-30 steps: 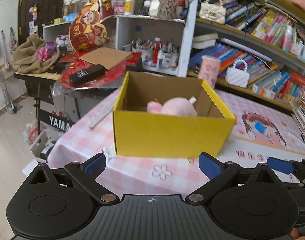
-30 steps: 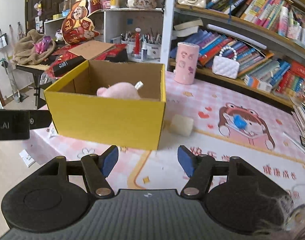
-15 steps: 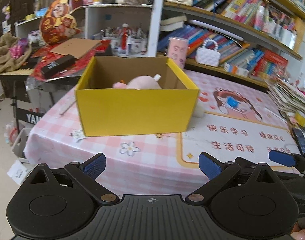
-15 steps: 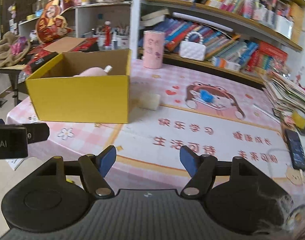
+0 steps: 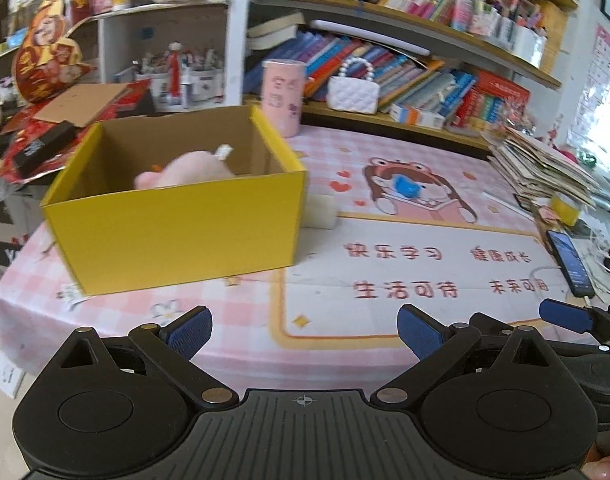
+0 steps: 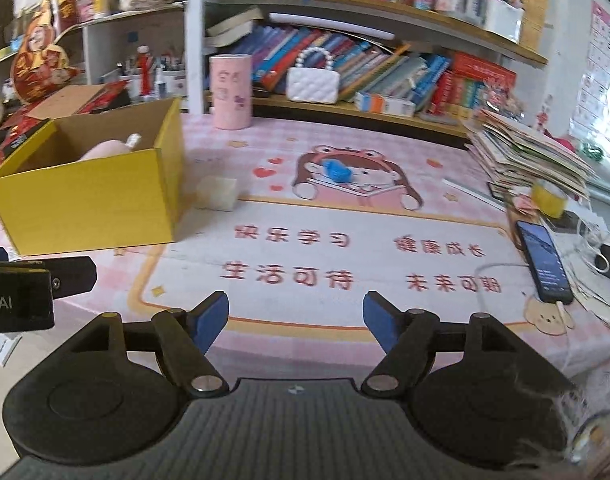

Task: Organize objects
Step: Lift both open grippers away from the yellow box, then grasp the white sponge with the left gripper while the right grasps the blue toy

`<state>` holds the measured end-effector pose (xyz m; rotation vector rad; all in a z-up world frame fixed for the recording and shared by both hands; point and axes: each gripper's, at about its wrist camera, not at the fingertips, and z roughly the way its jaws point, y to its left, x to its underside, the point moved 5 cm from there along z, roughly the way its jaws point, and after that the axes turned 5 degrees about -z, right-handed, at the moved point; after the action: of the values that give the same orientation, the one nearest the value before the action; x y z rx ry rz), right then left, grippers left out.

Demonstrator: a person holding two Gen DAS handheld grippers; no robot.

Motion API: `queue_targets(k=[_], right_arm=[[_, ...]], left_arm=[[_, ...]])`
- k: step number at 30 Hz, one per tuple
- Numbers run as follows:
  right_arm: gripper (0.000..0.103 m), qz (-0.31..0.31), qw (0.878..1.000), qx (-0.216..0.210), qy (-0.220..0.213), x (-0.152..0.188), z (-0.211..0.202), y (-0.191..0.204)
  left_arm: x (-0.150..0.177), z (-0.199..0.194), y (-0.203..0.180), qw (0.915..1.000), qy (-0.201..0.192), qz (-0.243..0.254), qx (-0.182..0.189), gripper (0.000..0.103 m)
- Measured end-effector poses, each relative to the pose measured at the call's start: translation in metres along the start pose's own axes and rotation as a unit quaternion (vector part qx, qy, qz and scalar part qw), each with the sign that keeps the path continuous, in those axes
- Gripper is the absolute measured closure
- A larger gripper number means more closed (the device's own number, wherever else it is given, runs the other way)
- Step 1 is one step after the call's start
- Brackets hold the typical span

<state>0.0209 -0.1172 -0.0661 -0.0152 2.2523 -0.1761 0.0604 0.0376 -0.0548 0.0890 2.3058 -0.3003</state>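
Swinging right since earlier | yellow box (image 5: 177, 224) now further left | both tongs (image 5: 304, 330) (image 6: 295, 318) released, empty

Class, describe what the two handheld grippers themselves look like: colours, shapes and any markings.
The left gripper and right gripper match: matte black bodies with two round discs, a ribbed centre plate bearing a small crosshair mark, silver pivot pins and blue pads on the jaws. In the right wrist view, the left gripper's black side shows white lettering ending "ot.AI".
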Motion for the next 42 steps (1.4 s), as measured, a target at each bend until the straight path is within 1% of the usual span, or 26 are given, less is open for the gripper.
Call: queue_targets(k=[5,11,19,23,24,26,28,30,34,38,39,42], right_arm=[[0.03,0.013,1.0,0.014,0.012,0.0,0.014,-0.031],[0.029,0.016,1.0,0.012,0.023,-0.011,0.038,-0.062],[0.029,-0.008,0.999,-0.02,0.034,-0.033,0.081,-0.09],[0.029,-0.02,0.998,-0.046,0.038,-0.044,0.107,-0.102],[0.03,-0.021,0.998,-0.053,0.039,-0.046,0.113,-0.105],[0.033,-0.023,0.997,-0.069,0.041,-0.05,0.126,-0.111],[0.038,-0.025,0.995,-0.084,0.043,-0.056,0.139,-0.116],[0.042,-0.031,0.994,-0.1,0.04,-0.062,0.151,-0.119],[0.042,-0.042,0.992,-0.113,0.03,-0.077,0.176,-0.126],[0.042,-0.045,0.992,-0.12,0.02,-0.095,0.199,-0.131],[0.042,-0.046,0.991,-0.123,0.017,-0.099,0.204,-0.132],[0.042,-0.052,0.99,-0.132,0.014,-0.109,0.217,-0.132]], left_arm=[[-0.007,0.02,-0.026,0.9998,0.009,0.012,0.011,0.003],[-0.018,0.046,-0.053,0.9997,0.018,0.012,0.005,0.003],[-0.03,0.084,-0.076,0.9992,0.031,-0.01,-0.025,0.003],[-0.037,0.101,-0.083,0.998,0.028,-0.02,-0.054,0.004],[-0.039,0.105,-0.084,0.9974,0.025,-0.022,-0.063,0.006],[-0.044,0.113,-0.086,0.9961,0.023,-0.026,-0.082,0.015],[-0.05,0.123,-0.086,0.9943,0.022,-0.036,-0.098,0.02],[-0.059,0.135,-0.087,0.9917,0.011,-0.043,-0.121,0.021],[-0.075,0.16,-0.084,0.9851,-0.004,-0.064,-0.159,0.027],[-0.085,0.184,-0.074,0.977,-0.011,-0.098,-0.189,0.027],[-0.086,0.189,-0.072,0.9731,-0.014,-0.109,-0.202,0.028],[-0.085,0.204,-0.066,0.9651,-0.014,-0.136,-0.223,0.028]])
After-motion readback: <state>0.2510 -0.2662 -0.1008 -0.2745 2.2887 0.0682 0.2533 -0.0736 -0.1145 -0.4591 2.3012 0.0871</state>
